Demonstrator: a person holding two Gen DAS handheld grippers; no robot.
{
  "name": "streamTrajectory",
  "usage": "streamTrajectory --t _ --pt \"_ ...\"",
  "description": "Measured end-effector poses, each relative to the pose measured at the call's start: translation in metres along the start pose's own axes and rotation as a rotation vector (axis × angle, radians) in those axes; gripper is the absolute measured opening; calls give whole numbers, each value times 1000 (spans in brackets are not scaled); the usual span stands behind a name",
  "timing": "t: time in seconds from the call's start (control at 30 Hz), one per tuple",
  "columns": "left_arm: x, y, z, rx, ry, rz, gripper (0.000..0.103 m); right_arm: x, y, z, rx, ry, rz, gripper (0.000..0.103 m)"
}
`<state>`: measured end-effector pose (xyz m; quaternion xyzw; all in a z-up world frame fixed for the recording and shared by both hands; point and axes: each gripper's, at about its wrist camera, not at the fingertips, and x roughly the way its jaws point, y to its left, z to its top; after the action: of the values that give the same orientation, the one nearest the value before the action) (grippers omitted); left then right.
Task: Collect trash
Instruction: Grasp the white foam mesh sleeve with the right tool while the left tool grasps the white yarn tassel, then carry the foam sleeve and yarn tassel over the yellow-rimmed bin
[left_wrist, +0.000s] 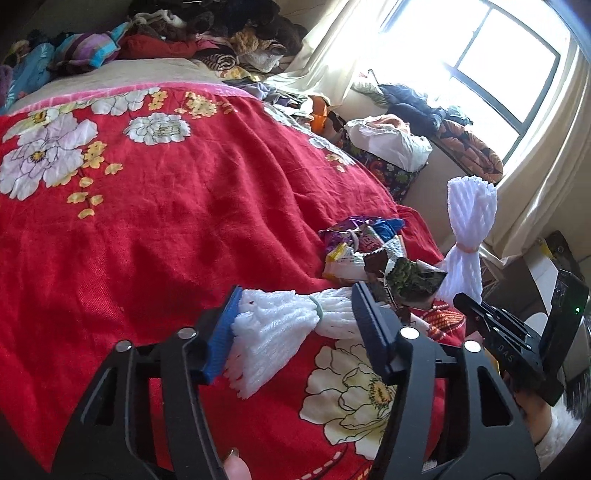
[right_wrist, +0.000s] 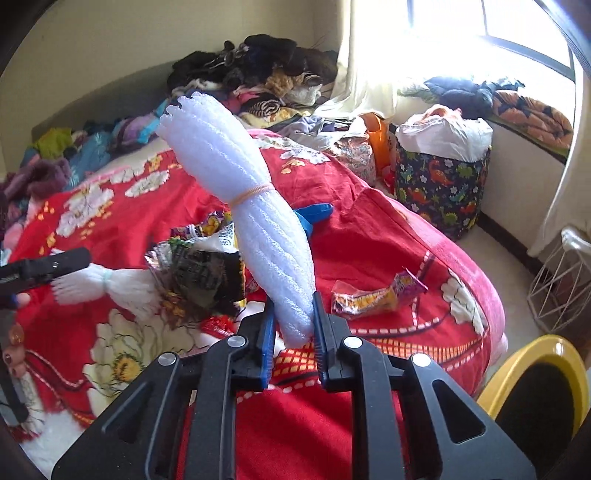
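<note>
Right wrist view: your right gripper (right_wrist: 293, 332) is clenched on the lower end of a white foam net bundle (right_wrist: 240, 206), which leans up toward 11 o'clock. Your left gripper (left_wrist: 295, 325) stands partly open around a second foam net bundle (left_wrist: 291, 321) lying on the red floral bedspread (left_wrist: 166, 221); whether both pads press it, I cannot tell. Snack wrappers (left_wrist: 364, 251) lie at 1 o'clock of it. A yellow-rimmed bin (right_wrist: 532, 387) sits at 4 o'clock, clothes (right_wrist: 258, 74) piled beyond.
</note>
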<state>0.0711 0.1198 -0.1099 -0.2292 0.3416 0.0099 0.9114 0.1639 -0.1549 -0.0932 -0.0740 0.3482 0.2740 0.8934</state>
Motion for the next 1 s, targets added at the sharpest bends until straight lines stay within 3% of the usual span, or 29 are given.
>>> streamTrajectory --t 0.03,0.1,0.2,0.53,1.0 --pt "-1 -5 1 11 0 -13 30 -4 -1 -2 15 -3 5 18" --pt "-2 -14 3 30 3 -41 18 -14 -3 -7 38 -11 8 18" --pt "-6 -31 4 67 0 -88 13 -26 -7 -14 80 -22 5 18" --pt "-27 -85 11 183 -66 -171 12 -63 -25 -24 155 -74 -7 18" --pt "-37 -117 20 232 -106 -217 12 -98 -52 -27 226 -141 -38 17"
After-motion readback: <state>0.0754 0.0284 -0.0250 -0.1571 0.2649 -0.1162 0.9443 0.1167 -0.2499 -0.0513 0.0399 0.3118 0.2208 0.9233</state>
